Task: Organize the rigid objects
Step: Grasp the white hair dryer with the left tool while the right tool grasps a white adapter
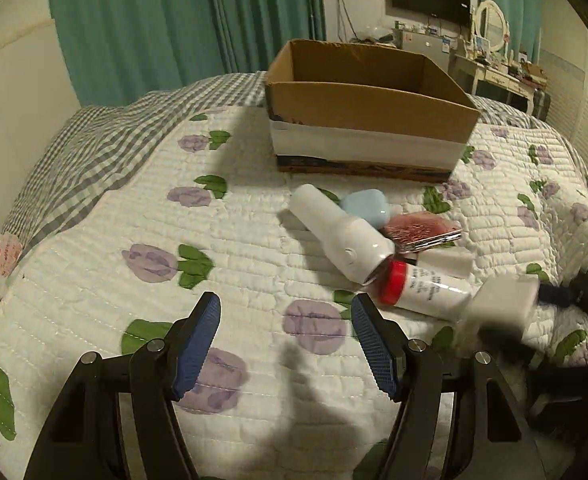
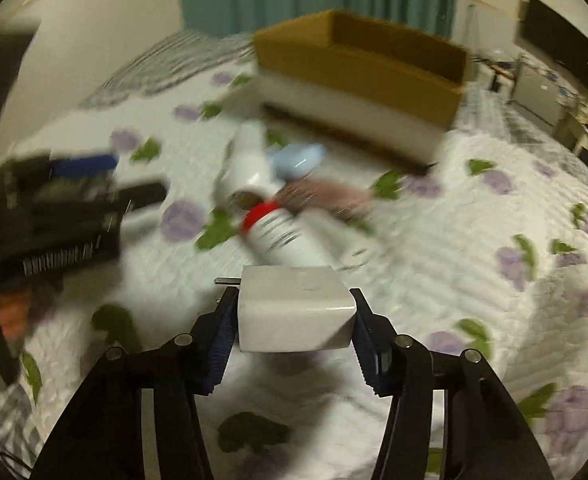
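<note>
Clearly the step in hand is carrying the white charger block (image 2: 294,312) to the cardboard box (image 2: 358,80), and it looks about a first item in, since the box interior that shows in the left wrist view holds nothing visible; the right gripper (image 2: 294,320) has its jaws closed on the block's two side faces, with a metal prong sticking out at the block's far left corner, so the hold seems square and secure; to do it well, I would keep the block level, lift it clear of the red-capped tube (image 2: 281,236) lying just ahead, carry it over the near wall of the box and lower it inside before letting go, rather than dropping it from above; the right wrist view is smeared by motion, so a slower approach near the rim would help; the left gripper (image 1: 285,344) hovers over the quilted bedspread (image 1: 93,280) with its jaws spread wide and nothing between them, well placed to take the next piece; counted, there is one box, one charger block in the grip, and a pile just before the box of one white handheld device (image 1: 338,232), one pale blue case (image 1: 366,208), one reddish flat card-like packet (image 1: 426,232), one red-capped tube, and one white flat box (image 1: 450,260) partly hidden beneath them; whether more lies under the pile I cannot tell.
</note>
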`<state>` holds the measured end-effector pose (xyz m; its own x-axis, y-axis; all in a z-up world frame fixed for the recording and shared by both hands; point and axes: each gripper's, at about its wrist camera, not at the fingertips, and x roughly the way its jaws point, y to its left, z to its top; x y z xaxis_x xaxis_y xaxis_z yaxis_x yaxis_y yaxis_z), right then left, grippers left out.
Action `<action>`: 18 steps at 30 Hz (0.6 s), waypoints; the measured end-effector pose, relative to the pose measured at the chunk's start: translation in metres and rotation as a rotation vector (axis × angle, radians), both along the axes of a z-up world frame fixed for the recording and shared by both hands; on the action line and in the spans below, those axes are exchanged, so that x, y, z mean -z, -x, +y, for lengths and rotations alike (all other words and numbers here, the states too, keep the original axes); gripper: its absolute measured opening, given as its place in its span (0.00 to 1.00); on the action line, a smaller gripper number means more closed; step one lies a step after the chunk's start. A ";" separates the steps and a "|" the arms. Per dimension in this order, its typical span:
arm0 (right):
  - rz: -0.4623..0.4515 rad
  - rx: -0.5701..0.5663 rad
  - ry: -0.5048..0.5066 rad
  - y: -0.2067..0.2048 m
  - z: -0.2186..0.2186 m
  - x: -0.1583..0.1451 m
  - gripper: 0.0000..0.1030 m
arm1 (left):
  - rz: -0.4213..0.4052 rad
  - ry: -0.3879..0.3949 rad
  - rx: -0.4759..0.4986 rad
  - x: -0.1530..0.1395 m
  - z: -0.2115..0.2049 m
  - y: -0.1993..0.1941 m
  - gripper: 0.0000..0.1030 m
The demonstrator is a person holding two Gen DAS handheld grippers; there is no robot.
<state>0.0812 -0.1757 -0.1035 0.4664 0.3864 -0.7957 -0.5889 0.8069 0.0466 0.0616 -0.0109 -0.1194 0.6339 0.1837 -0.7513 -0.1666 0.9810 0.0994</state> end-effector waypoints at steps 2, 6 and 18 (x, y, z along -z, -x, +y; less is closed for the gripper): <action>-0.019 0.041 -0.003 -0.013 -0.012 -0.010 0.50 | 0.004 0.004 0.015 -0.001 -0.007 -0.003 0.69; -0.067 0.078 0.010 -0.035 -0.025 -0.027 0.50 | 0.010 0.012 0.021 -0.002 -0.018 -0.016 0.69; -0.112 0.086 0.004 -0.086 -0.024 -0.034 0.50 | 0.087 0.083 -0.016 0.027 -0.021 -0.084 0.69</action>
